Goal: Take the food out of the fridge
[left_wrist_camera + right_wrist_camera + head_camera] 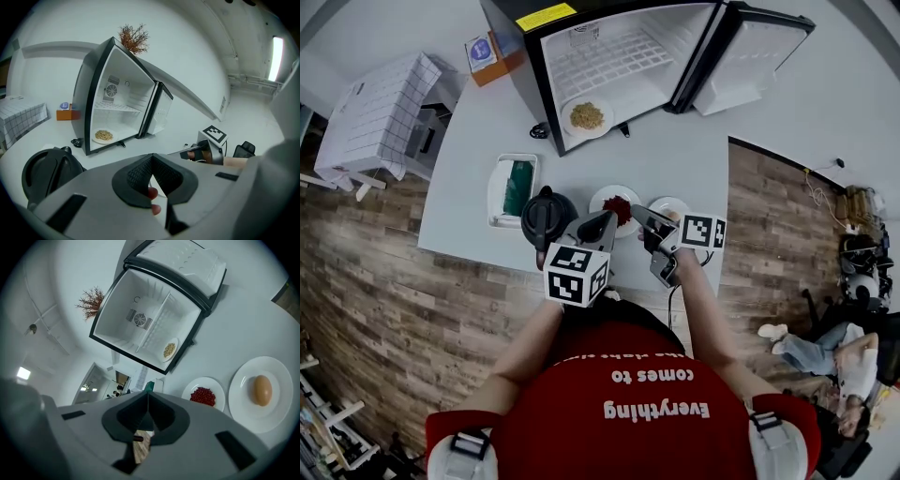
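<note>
The small black fridge (619, 56) stands open at the back of the white table (478, 141). On its floor lies a white plate of yellowish food (587, 116), also in the left gripper view (103, 136) and the right gripper view (169, 349). Near the front edge sit a plate of red berries (204, 394) and a plate with a brown egg-like item (261, 390). My left gripper (607, 220) and right gripper (636, 210) hover side by side over those plates, well short of the fridge. Both are shut and hold nothing.
A black kettle (547, 216) stands just left of my left gripper. Beside it is a white tray with a green item (513, 187). An orange box (487, 58) sits left of the fridge, whose door (750, 56) swings out to the right.
</note>
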`<state>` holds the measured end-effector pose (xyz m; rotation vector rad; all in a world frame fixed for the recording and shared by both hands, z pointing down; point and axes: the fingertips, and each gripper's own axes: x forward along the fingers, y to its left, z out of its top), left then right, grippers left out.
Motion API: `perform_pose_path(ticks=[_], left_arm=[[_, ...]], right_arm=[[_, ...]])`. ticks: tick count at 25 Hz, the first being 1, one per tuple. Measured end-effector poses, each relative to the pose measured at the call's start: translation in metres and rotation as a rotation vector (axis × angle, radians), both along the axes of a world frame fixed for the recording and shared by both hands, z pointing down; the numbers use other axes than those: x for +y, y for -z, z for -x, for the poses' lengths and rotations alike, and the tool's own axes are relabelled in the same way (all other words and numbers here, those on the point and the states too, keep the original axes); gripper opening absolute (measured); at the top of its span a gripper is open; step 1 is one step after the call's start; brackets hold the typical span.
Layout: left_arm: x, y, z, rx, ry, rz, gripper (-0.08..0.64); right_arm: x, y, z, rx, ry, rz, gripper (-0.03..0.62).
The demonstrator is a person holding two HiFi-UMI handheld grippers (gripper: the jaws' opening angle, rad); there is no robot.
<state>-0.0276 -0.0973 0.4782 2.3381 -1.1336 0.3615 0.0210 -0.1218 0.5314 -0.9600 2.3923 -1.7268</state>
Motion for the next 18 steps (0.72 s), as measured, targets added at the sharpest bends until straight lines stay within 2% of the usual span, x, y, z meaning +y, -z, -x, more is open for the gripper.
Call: perform_pose_path(ticks=[9,14,18], left_arm=[[-0.03,-0.008,0.004,0.029,-0.036,0.023,0.002],[-0.044,-0.013,0.001,0.077,-0.064,0.037,0.002],[-0.049,-0.012,-0.008,0.157,-0.133,0.038,0.002]], right_arm=[[-0.043,-0.011,0.016,-0.056,-0.049,0.046,0.015],[-0.074,-0.023,0.023,-0.097,-0.093,0.084,0.017],[-0.099,-0.035,0.024,-0.089,-0.118,0.108,0.017]])
